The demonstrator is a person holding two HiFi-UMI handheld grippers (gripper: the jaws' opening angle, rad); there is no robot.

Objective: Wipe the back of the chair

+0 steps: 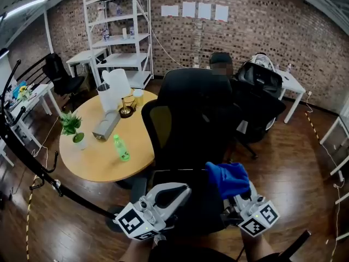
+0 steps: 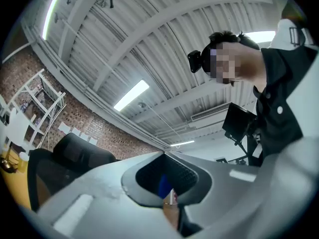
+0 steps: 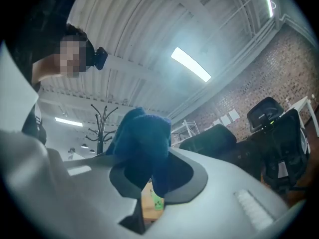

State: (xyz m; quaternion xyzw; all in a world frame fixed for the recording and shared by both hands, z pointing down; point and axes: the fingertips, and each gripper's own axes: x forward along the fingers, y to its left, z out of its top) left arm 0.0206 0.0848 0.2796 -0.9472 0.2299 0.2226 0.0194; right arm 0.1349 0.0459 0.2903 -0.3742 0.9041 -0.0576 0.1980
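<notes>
One black office chair (image 1: 191, 119) stands directly ahead of both grippers, just beside a round wooden table (image 1: 92, 160). Near its lower edge, the right gripper (image 1: 239, 200) is clamped on a bunched blue cloth (image 1: 228, 178), while the left gripper (image 1: 182, 191) has its jaws together with nothing between them.

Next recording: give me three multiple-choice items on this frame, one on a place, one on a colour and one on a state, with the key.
1. Where does the green bottle stand?
A. on the round table
B. on the white shelf
C. on the floor

2. What colour is the cloth?
A. red
B. blue
C. white

3. How are the left gripper jaws?
A. clamped on the cloth
B. wide apart
C. together, nothing between

Key: A, the bottle is upright on the wooden top; B, the cloth clamped in the right gripper is blue; C, the left gripper view shows the jaws meeting, empty.
</notes>
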